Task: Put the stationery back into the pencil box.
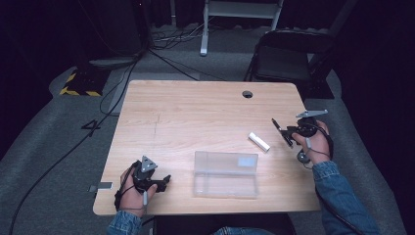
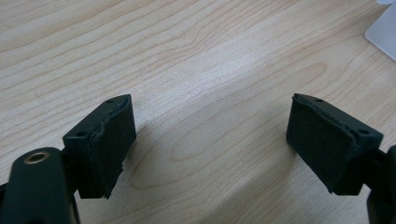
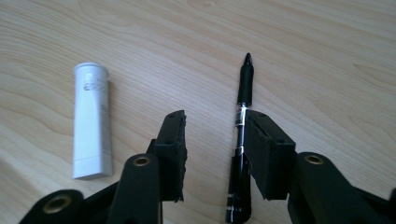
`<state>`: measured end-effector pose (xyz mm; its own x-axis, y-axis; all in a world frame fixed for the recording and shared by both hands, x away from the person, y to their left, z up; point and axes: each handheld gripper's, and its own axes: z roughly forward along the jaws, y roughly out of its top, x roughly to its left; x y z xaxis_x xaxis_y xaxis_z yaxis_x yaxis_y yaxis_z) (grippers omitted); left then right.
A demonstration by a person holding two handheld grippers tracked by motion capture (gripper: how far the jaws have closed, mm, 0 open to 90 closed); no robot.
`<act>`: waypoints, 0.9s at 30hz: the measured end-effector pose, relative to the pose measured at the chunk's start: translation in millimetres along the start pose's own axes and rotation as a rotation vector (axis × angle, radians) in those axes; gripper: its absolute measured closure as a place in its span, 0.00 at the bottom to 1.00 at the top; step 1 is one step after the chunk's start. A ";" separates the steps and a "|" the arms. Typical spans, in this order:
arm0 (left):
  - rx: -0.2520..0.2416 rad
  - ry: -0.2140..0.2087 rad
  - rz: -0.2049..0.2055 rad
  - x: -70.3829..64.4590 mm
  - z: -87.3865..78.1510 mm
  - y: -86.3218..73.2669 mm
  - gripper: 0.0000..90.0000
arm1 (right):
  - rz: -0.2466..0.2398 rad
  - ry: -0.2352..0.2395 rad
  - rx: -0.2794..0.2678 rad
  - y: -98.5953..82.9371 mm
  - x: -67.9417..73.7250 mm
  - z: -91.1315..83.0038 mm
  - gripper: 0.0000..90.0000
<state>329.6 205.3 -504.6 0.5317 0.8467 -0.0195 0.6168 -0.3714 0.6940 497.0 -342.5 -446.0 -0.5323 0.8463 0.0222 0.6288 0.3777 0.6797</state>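
A black pen (image 3: 242,135) lies on the wooden table between the jaws of my right gripper (image 3: 215,119), close against the right-hand pad (image 3: 266,154); the jaws stand apart and do not clamp it. In the high view the pen (image 1: 280,130) pokes out from the right gripper (image 1: 289,135) at the table's right side. A white tube (image 3: 92,122) lies flat just left of those jaws, also seen as the tube (image 1: 259,141) in the high view. My left gripper (image 1: 165,180) rests near the front left edge, open (image 2: 210,107) over bare wood.
A clear plastic box (image 1: 225,174) with its lid shut sits at the front middle of the table (image 1: 195,107); its corner (image 2: 384,29) shows in the left gripper view. A cable hole (image 1: 247,94) is at the back. A black chair (image 1: 286,56) stands behind the table.
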 end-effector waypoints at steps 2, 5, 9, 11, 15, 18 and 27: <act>-0.001 0.000 0.001 0.1 0.1 0.1 0.18 | 0.009 -0.009 0.027 4.3 -3.4 5.2 0.68; -0.001 -0.002 0.000 -0.1 0.2 0.0 0.18 | 0.012 -0.011 0.037 8.8 -8.1 13.8 0.70; -0.001 -0.002 0.001 0.0 0.4 0.2 0.18 | 0.006 -0.016 0.078 12.6 -12.9 26.1 0.72; 0.000 -0.002 0.002 0.0 0.4 0.3 0.18 | 0.008 -0.017 0.089 14.5 -15.0 30.7 0.73; 0.000 -0.002 0.002 -0.1 0.4 0.3 0.18 | 0.010 -0.026 0.109 19.1 -18.4 37.7 0.75; 0.000 -0.002 0.002 -0.1 0.5 0.4 0.18 | -0.003 -0.027 0.126 24.0 -20.2 44.6 0.77; 0.001 -0.002 0.001 -0.3 0.5 0.4 0.18 | 0.000 -0.038 0.167 33.0 -23.4 60.4 0.78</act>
<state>330.0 204.7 -504.6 0.5337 0.8455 -0.0203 0.6165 -0.3725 0.6936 564.5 -327.1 -468.4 -0.5123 0.8588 -0.0076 0.7162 0.4321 0.5480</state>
